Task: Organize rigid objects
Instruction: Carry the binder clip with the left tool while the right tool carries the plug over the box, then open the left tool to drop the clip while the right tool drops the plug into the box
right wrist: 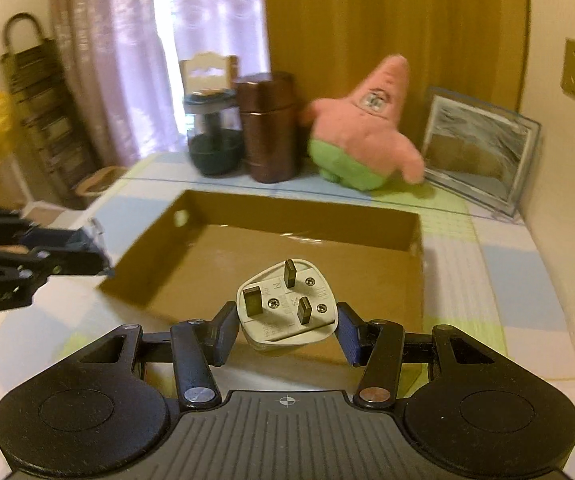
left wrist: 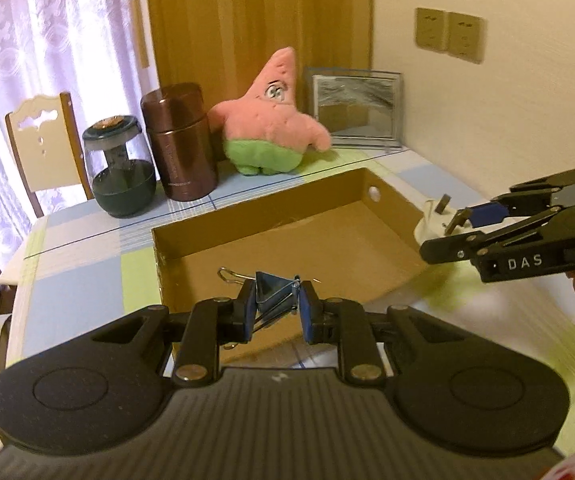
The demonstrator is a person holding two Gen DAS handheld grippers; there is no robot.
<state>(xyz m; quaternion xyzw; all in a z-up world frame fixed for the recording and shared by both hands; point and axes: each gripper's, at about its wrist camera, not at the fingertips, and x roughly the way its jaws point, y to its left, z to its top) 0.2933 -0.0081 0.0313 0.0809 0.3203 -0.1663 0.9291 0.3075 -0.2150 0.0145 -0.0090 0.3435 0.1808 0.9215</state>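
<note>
While both loads hang at the near rim of the cardboard box (left wrist: 287, 240), each is held clamped: a binder clip (left wrist: 277, 294) in the left gripper (left wrist: 275, 312), a white plug (right wrist: 285, 304) in the right gripper (right wrist: 287, 330).

Both are judged light and rigid; the clip's steel is likely slippery and is pinched across its folded body, its wire handles left free, while the plug is gripped by its smooth sides, prongs facing away. Inside the box, open floor is seen; its walls must be cleared, and beyond its far wall a plush star (left wrist: 271, 116) and jars (left wrist: 179, 144) are crowded.
</note>
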